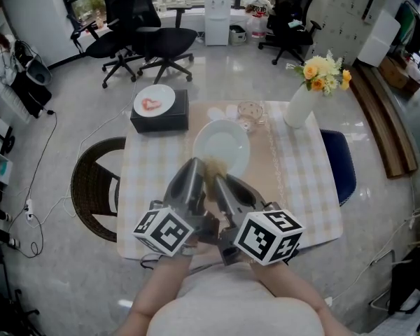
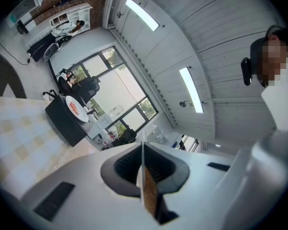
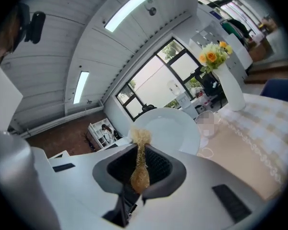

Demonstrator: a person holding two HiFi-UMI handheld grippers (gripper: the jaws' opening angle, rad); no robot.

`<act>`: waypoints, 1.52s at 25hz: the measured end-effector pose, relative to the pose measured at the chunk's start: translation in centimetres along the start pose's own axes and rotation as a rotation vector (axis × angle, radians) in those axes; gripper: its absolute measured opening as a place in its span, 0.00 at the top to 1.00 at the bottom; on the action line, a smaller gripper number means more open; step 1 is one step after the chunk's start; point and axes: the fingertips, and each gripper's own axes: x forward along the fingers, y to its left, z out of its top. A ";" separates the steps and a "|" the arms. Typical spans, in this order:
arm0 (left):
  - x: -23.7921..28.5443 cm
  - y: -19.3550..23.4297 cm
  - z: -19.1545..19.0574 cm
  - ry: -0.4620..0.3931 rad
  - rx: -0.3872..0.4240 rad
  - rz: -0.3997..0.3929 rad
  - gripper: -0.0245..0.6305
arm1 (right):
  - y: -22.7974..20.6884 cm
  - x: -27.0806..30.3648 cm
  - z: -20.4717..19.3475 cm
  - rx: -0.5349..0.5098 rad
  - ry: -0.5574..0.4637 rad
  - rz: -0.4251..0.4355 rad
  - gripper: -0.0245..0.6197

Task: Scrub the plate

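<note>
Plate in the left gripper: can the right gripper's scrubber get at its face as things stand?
Probably yes: the left gripper holds the plate facing the right gripper, whose scrubber sits at its rim, nothing between.
</note>
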 end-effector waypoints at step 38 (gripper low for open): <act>-1.4 0.2 0.4 0.001 0.026 -0.038 0.93 | -6.9 -1.5 1.4 -0.427 0.092 -0.174 0.89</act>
